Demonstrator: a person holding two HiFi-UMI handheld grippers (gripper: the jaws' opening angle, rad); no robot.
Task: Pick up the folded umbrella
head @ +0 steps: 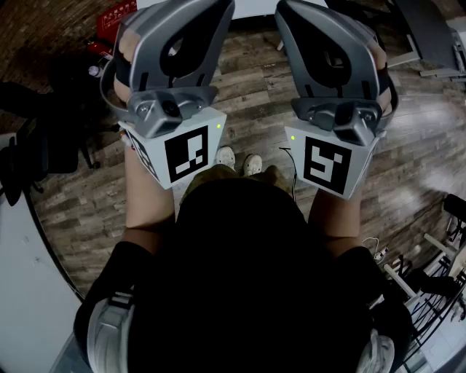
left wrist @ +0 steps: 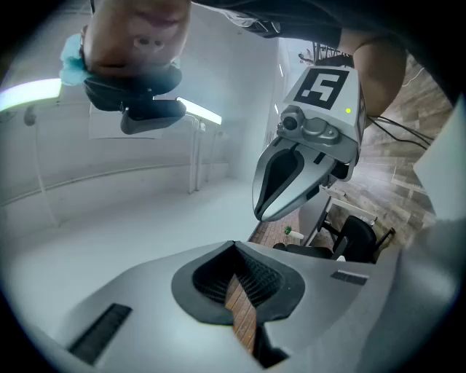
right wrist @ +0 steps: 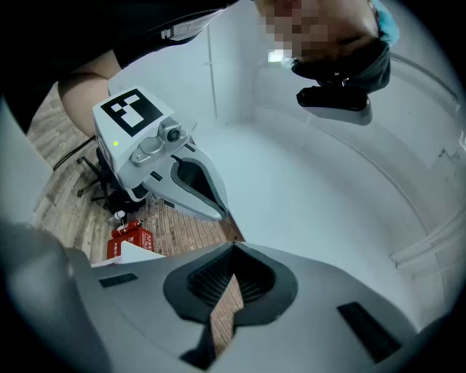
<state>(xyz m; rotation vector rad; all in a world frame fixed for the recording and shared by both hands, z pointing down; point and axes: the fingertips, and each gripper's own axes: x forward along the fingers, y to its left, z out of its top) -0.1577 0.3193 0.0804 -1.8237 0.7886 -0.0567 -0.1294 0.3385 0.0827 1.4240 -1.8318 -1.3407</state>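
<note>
No folded umbrella shows in any view. In the head view both grippers are held up side by side over the person's dark torso. The left gripper is at the left and the right gripper at the right, each with its marker cube toward the camera. In the left gripper view its own jaws meet at the tips with nothing between them, and the right gripper hangs beyond. The right gripper view shows its own jaws closed the same way and empty, with the left gripper beside them.
Wooden plank floor lies below, with the person's shoes on it. A red box stands on the floor at the left. A dark office chair and cables are at the right. A white surface borders the left.
</note>
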